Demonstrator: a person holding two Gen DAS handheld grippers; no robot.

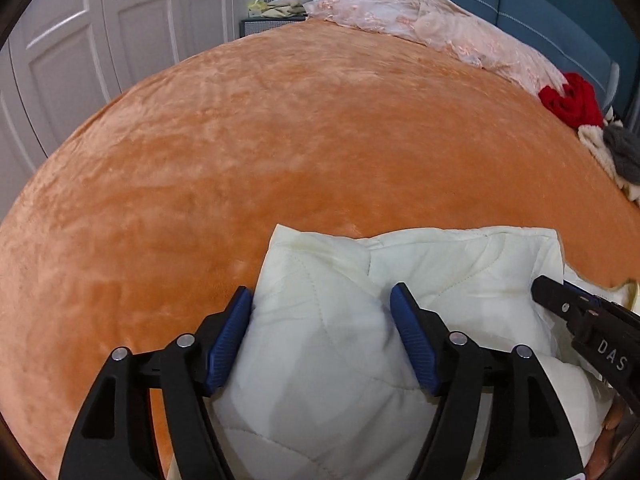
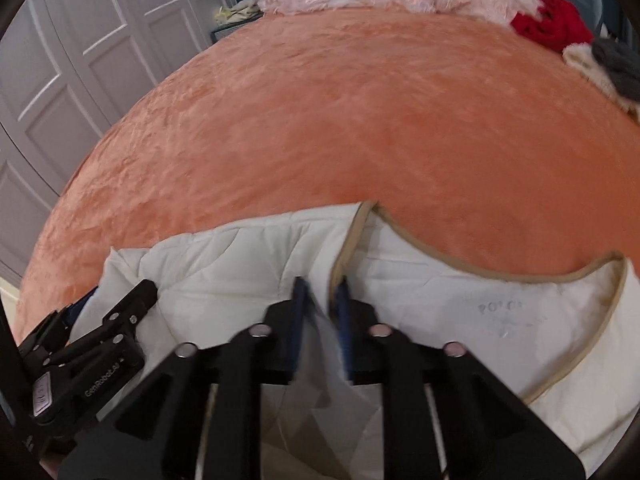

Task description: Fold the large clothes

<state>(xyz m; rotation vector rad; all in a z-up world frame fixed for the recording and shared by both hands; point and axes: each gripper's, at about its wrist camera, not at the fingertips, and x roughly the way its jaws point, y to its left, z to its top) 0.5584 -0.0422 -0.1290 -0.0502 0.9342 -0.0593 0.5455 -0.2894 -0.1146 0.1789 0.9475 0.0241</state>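
A cream quilted garment [image 1: 440,272] with tan-trimmed edges lies at the near edge of an orange bed cover [image 1: 280,152]. My left gripper [image 1: 322,300] is wide open, its blue pads either side of a puffed fold of the garment. My right gripper [image 2: 322,292] is nearly closed on a fold of the same garment [image 2: 460,304] beside its tan trim. The right gripper shows at the right of the left wrist view [image 1: 560,300]. The left gripper shows at the lower left of the right wrist view [image 2: 120,312].
A pale pink cloth [image 1: 420,20] lies at the far end of the bed. A red garment [image 1: 572,98], a cream fleece [image 1: 600,148] and a grey item [image 1: 624,152] sit at the right edge. White panelled doors [image 1: 120,32] stand to the left.
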